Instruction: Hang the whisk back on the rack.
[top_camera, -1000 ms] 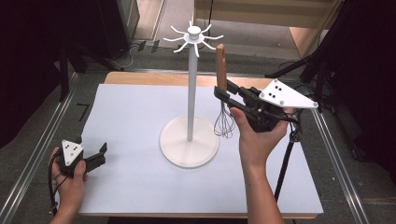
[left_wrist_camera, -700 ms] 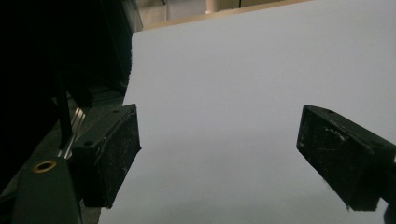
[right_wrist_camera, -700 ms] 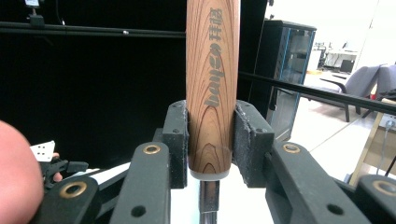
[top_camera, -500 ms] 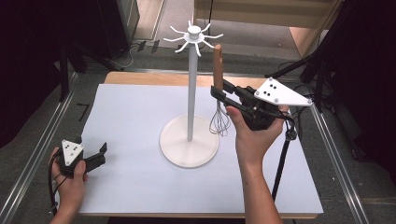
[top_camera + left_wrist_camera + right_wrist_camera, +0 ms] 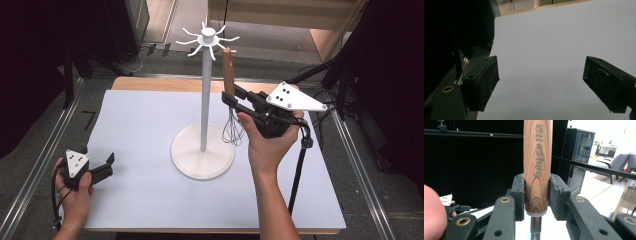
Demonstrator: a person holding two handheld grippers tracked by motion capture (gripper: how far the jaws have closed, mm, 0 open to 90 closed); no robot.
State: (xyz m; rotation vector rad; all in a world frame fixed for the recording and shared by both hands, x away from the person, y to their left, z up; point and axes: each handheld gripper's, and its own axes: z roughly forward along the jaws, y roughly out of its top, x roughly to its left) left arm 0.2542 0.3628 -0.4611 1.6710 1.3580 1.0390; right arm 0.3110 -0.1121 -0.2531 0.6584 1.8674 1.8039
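Wooden whisk handle is clenched in the right gripper, held upright near the white stand, wires hanging above the table's middle. Left gripper rests w/ jaws wide apart, holding nothing, at the front left corner.

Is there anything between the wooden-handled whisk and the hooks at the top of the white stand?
Nothing visible blocks it. The right gripper is shut on the wooden-handled wire whisk, upright just right of the white stand's pole. The handle's tip sits close below the ring of white hooks, with open air between them.
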